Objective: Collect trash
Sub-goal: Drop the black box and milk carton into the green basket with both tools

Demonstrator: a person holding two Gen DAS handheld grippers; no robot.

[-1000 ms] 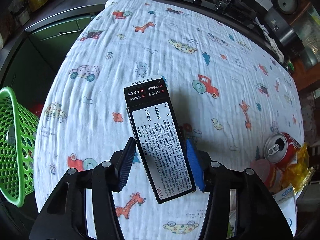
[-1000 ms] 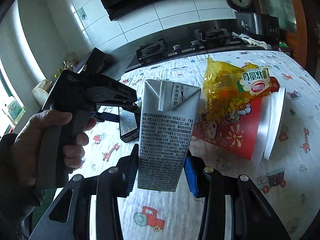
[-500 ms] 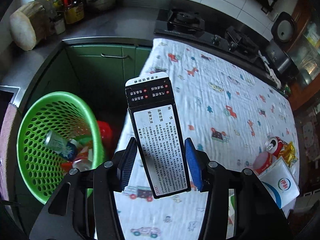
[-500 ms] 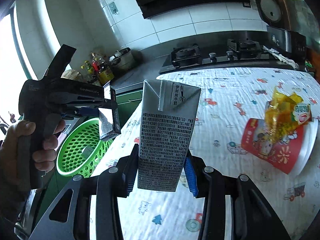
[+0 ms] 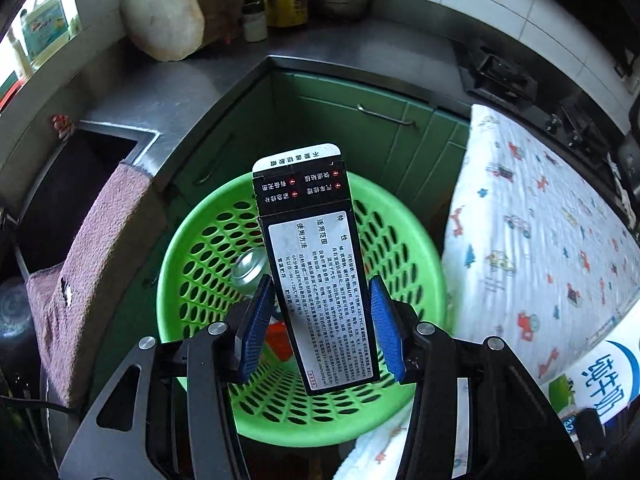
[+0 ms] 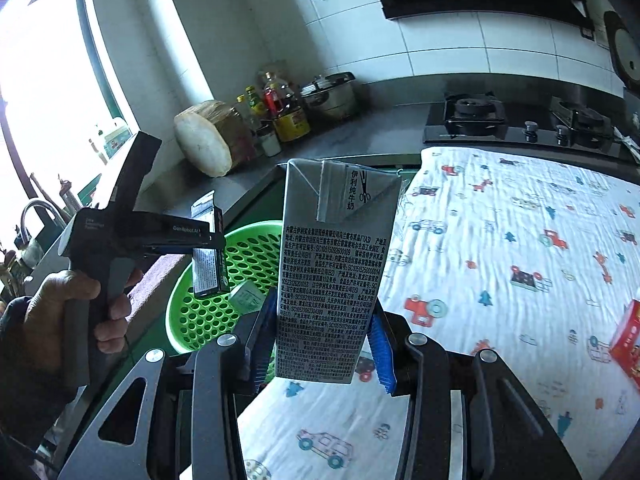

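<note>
The milk carton (image 6: 332,276) reads "伊利纯牛奶"; the black box (image 5: 316,268) label reads "适用范围" and "使用方法".

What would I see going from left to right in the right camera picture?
Hand → left gripper with black box → green basket → milk carton in the right gripper → cartoon cloth → red cup.

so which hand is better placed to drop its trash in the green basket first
Left. The left gripper holds the black box directly above the green basket, while the right gripper's milk carton hangs over the table edge beside it.
</note>
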